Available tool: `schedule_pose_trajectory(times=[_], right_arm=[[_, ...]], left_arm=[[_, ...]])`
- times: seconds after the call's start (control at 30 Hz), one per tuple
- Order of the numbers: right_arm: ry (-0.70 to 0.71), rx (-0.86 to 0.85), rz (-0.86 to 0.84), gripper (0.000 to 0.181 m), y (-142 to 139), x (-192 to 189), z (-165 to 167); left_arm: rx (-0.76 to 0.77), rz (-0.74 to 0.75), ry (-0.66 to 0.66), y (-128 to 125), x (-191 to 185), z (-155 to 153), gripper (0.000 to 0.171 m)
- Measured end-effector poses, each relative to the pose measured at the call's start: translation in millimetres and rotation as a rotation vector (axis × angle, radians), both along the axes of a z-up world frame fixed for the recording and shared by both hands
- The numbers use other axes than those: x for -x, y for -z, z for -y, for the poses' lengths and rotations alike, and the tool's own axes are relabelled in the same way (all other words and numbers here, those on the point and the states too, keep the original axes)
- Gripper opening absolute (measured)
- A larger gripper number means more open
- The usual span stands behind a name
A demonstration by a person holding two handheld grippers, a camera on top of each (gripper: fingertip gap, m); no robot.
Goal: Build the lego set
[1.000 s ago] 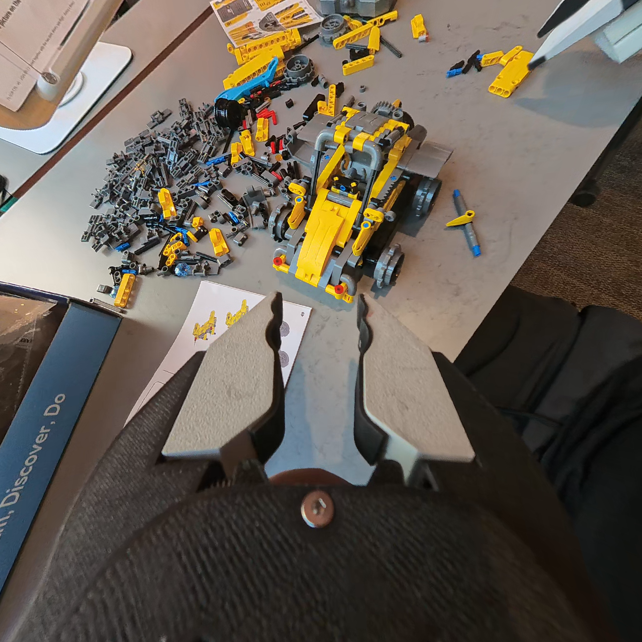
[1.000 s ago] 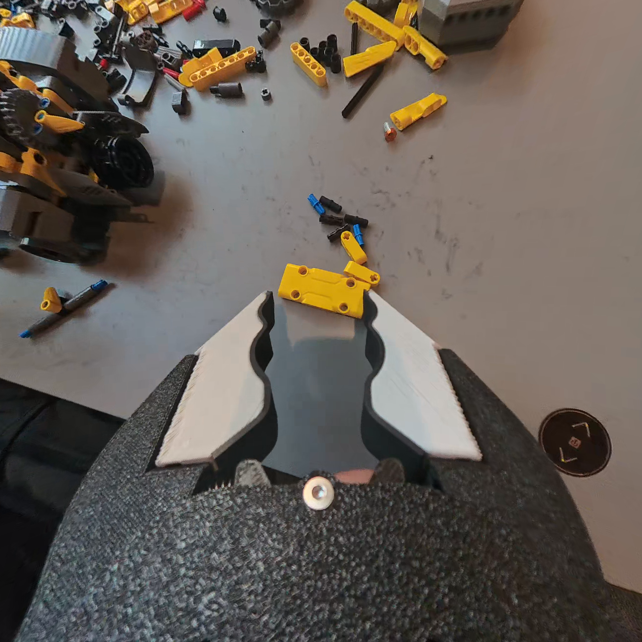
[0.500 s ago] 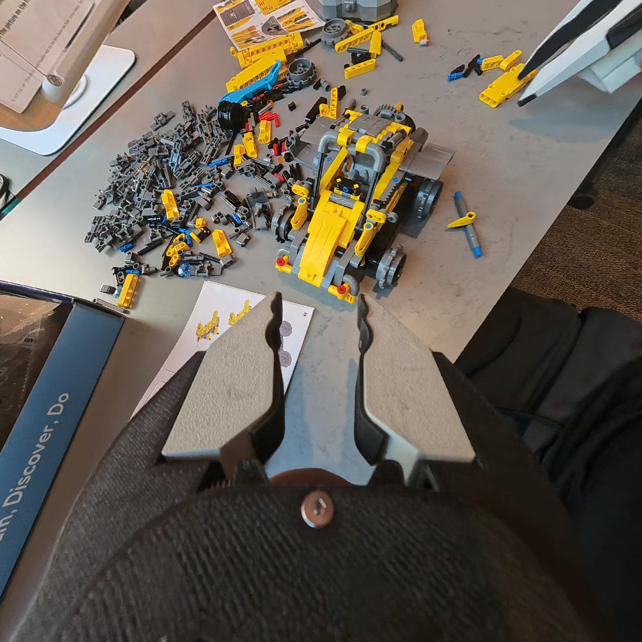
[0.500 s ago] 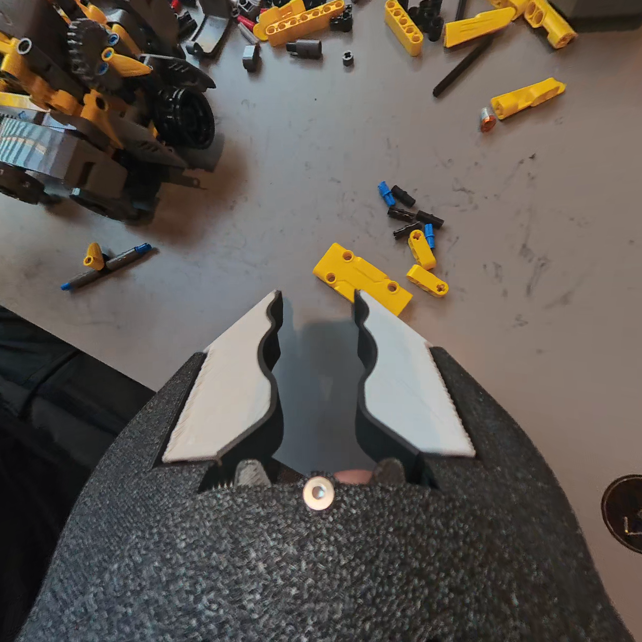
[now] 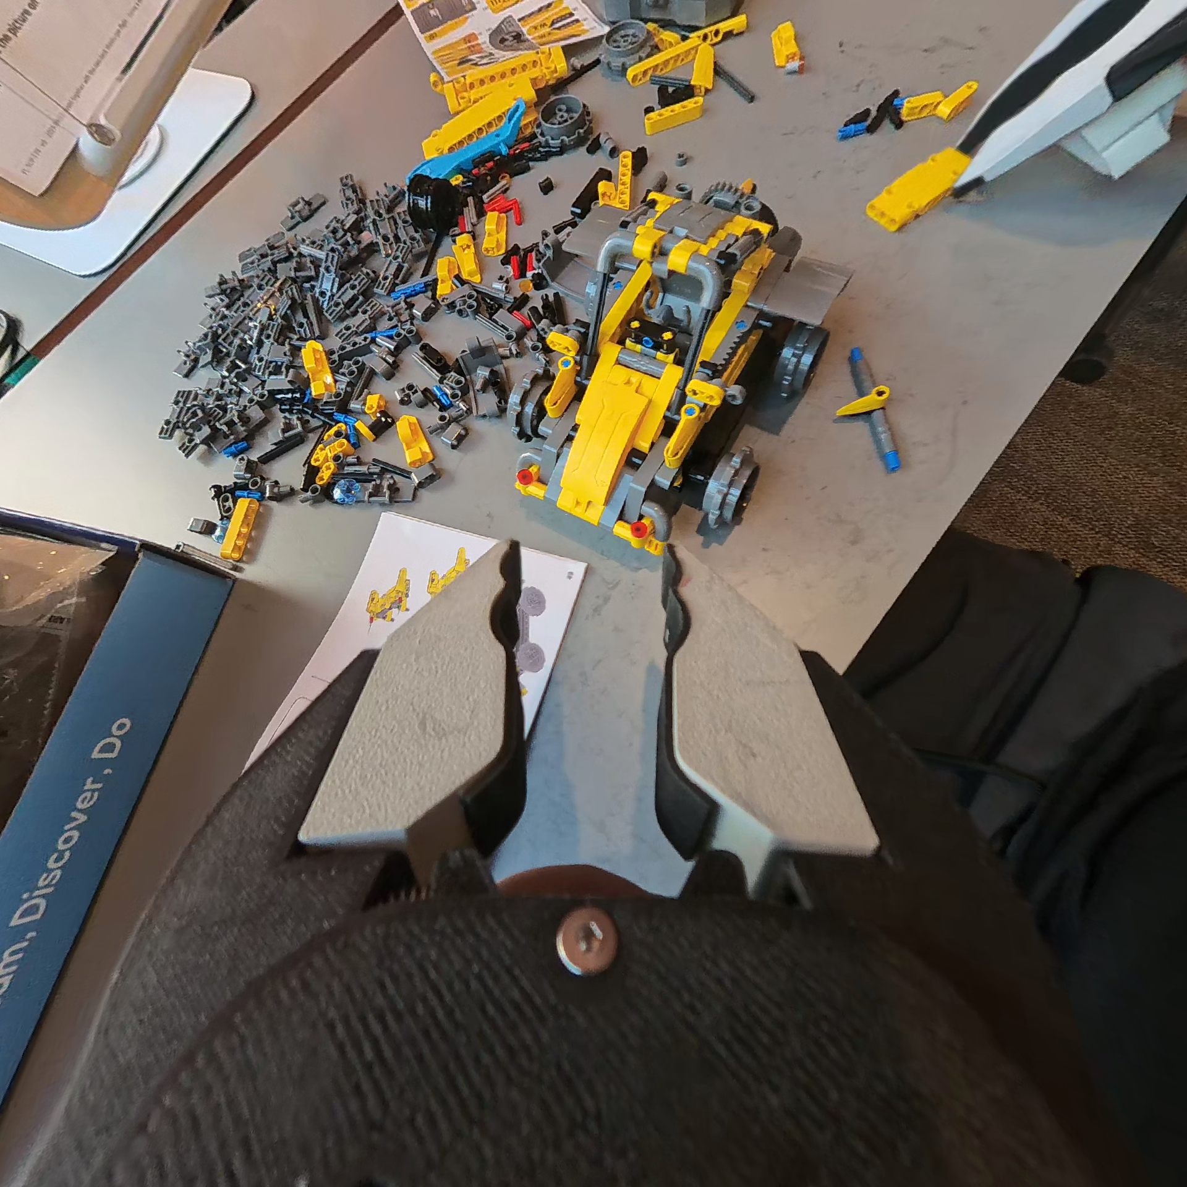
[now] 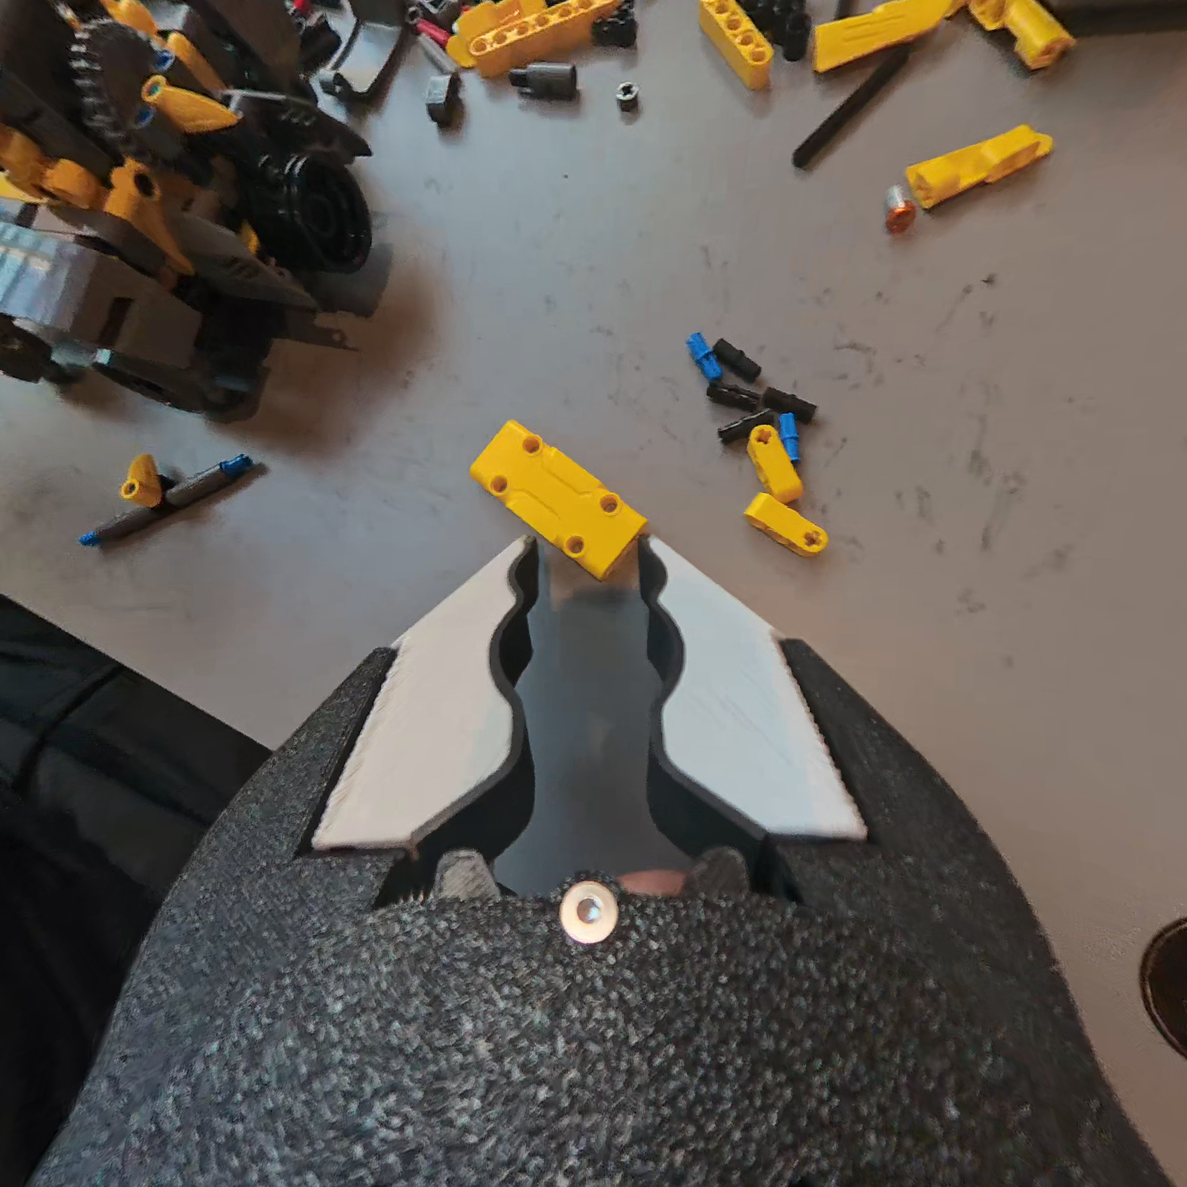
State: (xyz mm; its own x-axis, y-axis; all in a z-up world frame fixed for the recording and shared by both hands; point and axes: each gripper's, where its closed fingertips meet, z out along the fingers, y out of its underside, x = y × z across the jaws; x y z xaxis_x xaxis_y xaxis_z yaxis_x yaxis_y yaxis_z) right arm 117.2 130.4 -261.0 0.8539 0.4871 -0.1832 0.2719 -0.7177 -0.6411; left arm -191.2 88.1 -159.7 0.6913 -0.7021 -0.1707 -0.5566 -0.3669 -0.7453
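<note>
Left gripper (image 5: 588, 559) held over the near table edge, jaws parted and empty, pointing at the nose of the yellow and grey model vehicle (image 5: 655, 392); its left fingertip overlaps a white instruction sheet (image 5: 449, 578). Right gripper (image 6: 588, 543) angled down at the grey table (image 6: 578, 289), jaws apart, narrower than a second ago, straddling the near corner of a flat yellow panel (image 6: 555, 498); right fingertip seems to touch it, not clamped. Since half a second back the panel sits centred between the tips instead of off to the right; vehicle has slid further left in the right wrist view. Counted near the panel: two short yellow connectors (image 6: 774, 462), four black pins (image 6: 735, 360), two blue pins (image 6: 703, 356). One grey axle with blue ends and a yellow piece (image 6: 164, 494) lies to the left. One blue box (image 5: 96, 738) on the near left, one pile of dark loose parts (image 5: 302, 340) left of the vehicle.
</note>
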Motion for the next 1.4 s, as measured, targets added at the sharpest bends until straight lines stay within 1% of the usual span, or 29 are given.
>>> schedule_pose_trajectory(times=[0.1, 0.23, 0.27, 0.3, 0.4, 0.47, 0.6, 0.67, 0.7, 0.73, 0.83, 0.87, 0.93, 1.07, 1.17, 1.23, 1.3, 1.37, 1.4], right_arm=[[-0.030, -0.010, 0.053, 0.033, -1, 4, 2], [-0.002, -0.049, 0.035, 0.036, -11, 4, -3], [-0.010, -0.071, 0.040, 0.040, -13, 5, -5], [-0.033, -0.103, 0.051, 0.044, -15, 7, -7], [-0.097, -0.198, 0.120, 0.046, -18, 16, -12], [-0.134, -0.226, 0.135, 0.047, -18, 27, -13], [-0.192, -0.189, 0.130, 0.048, -7, 51, -10], [-0.197, -0.165, 0.146, 0.054, 2, 56, -9], [-0.206, -0.141, 0.122, 0.045, 2, 59, -6], [-0.221, -0.103, 0.099, 0.042, 2, 62, 0], [-0.303, -0.044, 0.109, 0.035, 2, 63, 20], [-0.315, -0.047, 0.131, 0.037, -1, 60, 23], [-0.276, -0.104, 0.149, 0.045, -15, 52, 18], [-0.146, -0.151, 0.090, 0.044, -47, 35, 12], [-0.031, -0.149, 0.092, 0.044, -55, 15, 6], [0.052, -0.164, 0.084, 0.044, -57, 3, -2], [0.099, -0.208, 0.039, 0.044, -66, 1, -9], [0.113, -0.268, -0.021, 0.043, -79, 5, -12], [0.108, -0.294, -0.046, 0.043, -85, 7, -14]], left_arm=[[-0.008, 0.008, -0.021, -4, 7, -2, 0.042], [-0.008, 0.072, -0.034, -14, 9, -3, 0.042], [-0.005, 0.077, -0.025, -14, 7, -2, 0.042], [-0.006, 0.071, -0.018, -13, 5, 0, 0.042], [-0.011, 0.041, -0.002, -9, -2, 2, 0.043], [-0.002, 0.035, 0.005, -6, -6, 3, 0.044], [0.007, 0.025, 0.010, -1, -9, 3, 0.045], [0.011, 0.023, 0.011, 0, -9, 3, 0.045], [0.012, 0.022, 0.011, 0, -9, 3, 0.045], [0.013, 0.018, 0.011, 1, -9, 3, 0.045], [0.007, 0.019, 0.009, -1, -7, 3, 0.045], [0.006, 0.025, 0.008, -3, -7, 3, 0.045], [0.006, 0.033, 0.006, -4, -6, 2, 0.045], [-0.002, 0.026, 0.006, -6, -5, 3, 0.045], [-0.010, 0.027, -0.001, -11, -2, 3, 0.045], [-0.039, 0.053, -0.029, -26, 6, 2, 0.045], [-0.114, 0.115, -0.087, -58, 25, 0, 0.042], [-0.184, 0.195, -0.150, -92, 52, 3, 0.037], [-0.212, 0.226, -0.176, -106, 67, 7, 0.034]])
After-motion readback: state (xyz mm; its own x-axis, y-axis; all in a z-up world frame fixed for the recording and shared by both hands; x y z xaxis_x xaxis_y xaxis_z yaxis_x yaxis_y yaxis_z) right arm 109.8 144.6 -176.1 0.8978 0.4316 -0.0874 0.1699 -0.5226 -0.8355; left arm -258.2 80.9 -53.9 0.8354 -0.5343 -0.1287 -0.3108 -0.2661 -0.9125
